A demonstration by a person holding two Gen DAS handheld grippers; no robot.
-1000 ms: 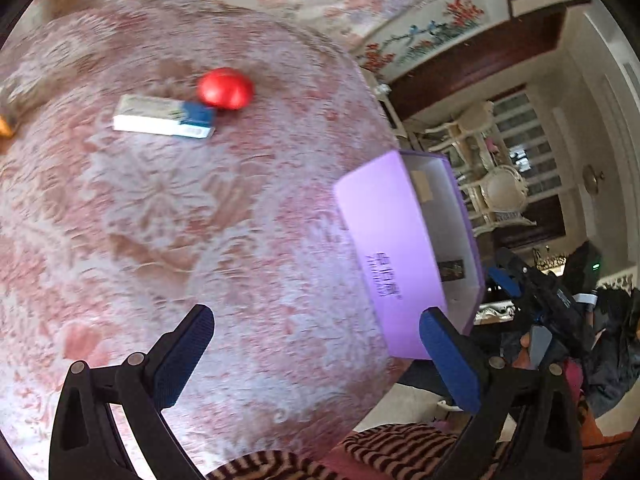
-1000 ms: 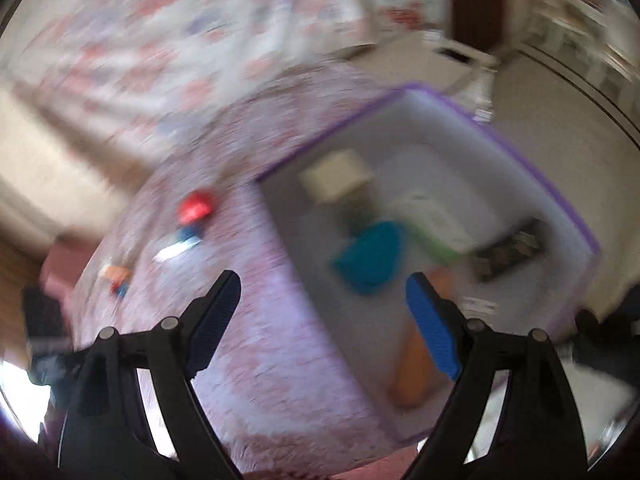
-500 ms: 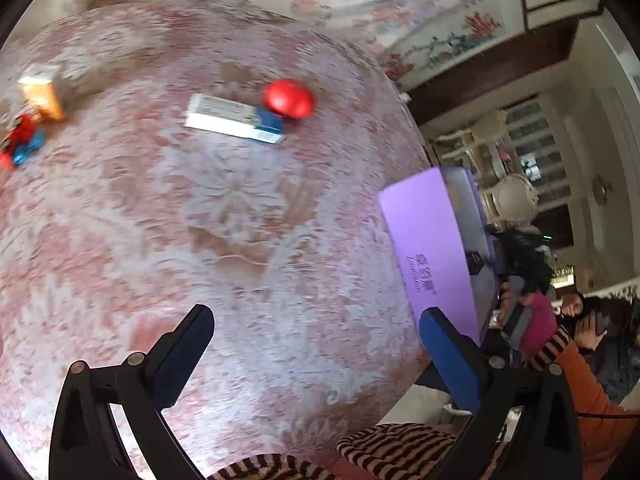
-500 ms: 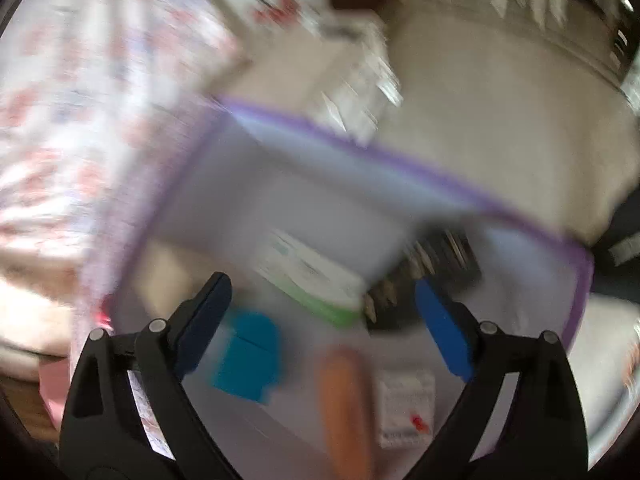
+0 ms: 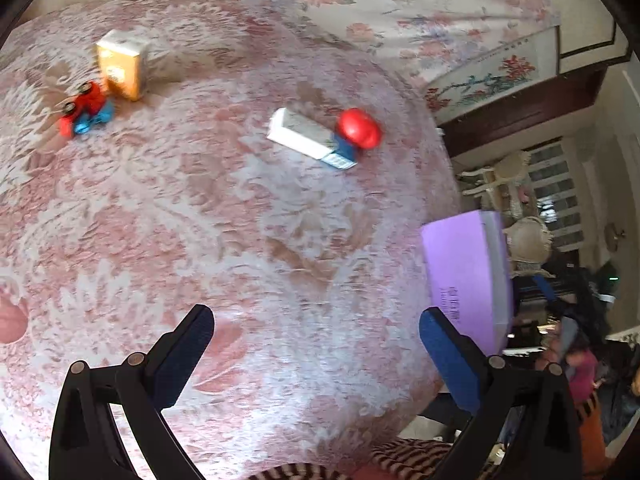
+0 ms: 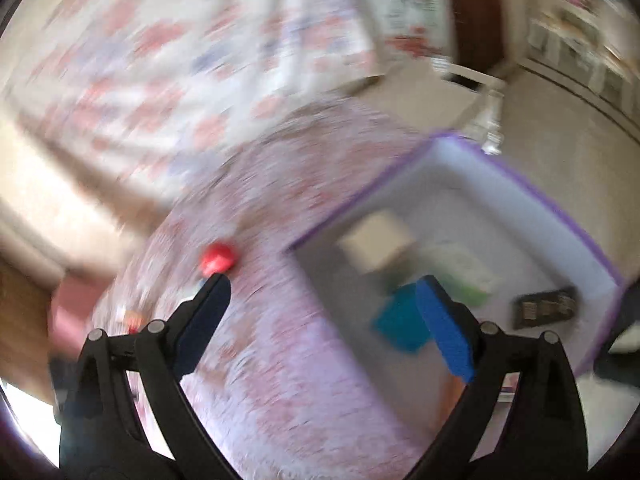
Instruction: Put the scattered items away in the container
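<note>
On the pink patterned table (image 5: 200, 220) lie a red ball (image 5: 358, 128), a white and blue box (image 5: 310, 138), a small orange box (image 5: 120, 66) and a red and blue toy car (image 5: 86, 108). The purple container (image 5: 464, 276) stands at the table's right edge. My left gripper (image 5: 316, 344) is open and empty above the table's near side. My right gripper (image 6: 322, 312) is open and empty over the container's (image 6: 520, 188) left wall. The blurred right wrist view shows a teal item (image 6: 400, 320), a cream box (image 6: 376, 240), a dark object (image 6: 546, 306) and the red ball (image 6: 218, 258).
A floral wall hanging (image 5: 400, 8) stands behind the table. Chairs (image 5: 528, 240) and people (image 5: 580, 364) are beyond the table's right edge. A striped cushion (image 5: 400, 456) lies at the near edge.
The left wrist view has swung left, bringing the orange box and toy car into sight. The right gripper has pulled back from over the container's inside toward its left wall.
</note>
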